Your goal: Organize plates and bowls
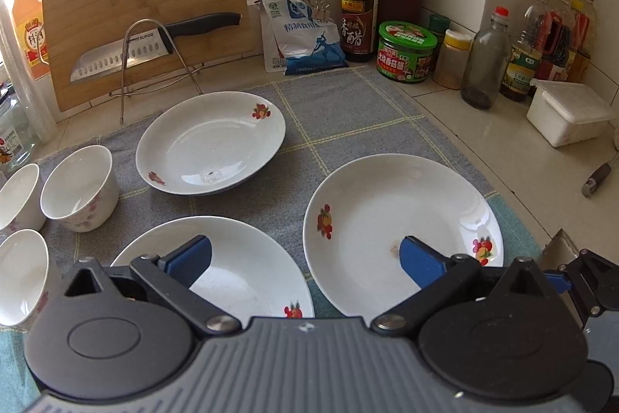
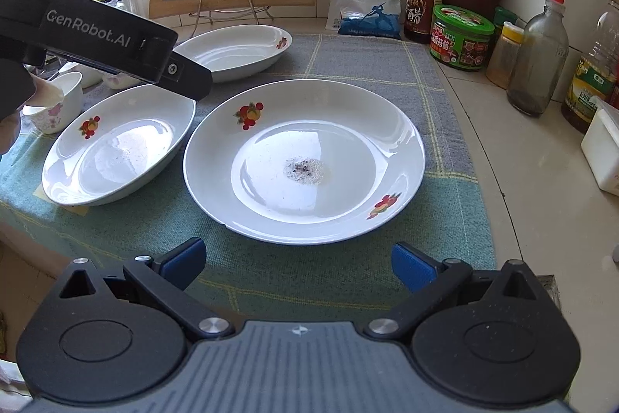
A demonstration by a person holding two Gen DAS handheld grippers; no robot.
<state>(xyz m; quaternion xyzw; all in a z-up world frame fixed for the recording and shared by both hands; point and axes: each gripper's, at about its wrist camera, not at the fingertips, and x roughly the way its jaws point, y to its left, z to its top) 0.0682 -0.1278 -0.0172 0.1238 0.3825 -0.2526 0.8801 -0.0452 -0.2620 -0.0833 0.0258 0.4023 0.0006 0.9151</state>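
Blue-padded left gripper (image 1: 305, 264) sits nearest in the left wrist view, jaws spread wide, holding nothing — it hovers over the gap between two white plates: near-left plate (image 1: 247, 277) under its left finger, right plate (image 1: 390, 219) under its right. A third, far plate (image 1: 211, 142) lies farther back on the grey checked cloth (image 1: 348, 111). Three small bowls (image 1: 79, 188) cluster at the left edge, close together. Behind: cutting board (image 1: 147, 6) w/ a knife (image 1: 127, 55) on a wire rack, plus bottles and jars along the wall.

Right wrist view: right gripper (image 2: 300, 266) also wide open and empty, just short of the right plate's (image 2: 305, 161) near rim; specks mark that plate's centre. Left gripper's body (image 2: 96, 33) hangs above the near-left plate (image 2: 116, 146), far plate (image 2: 232, 53) beyond.
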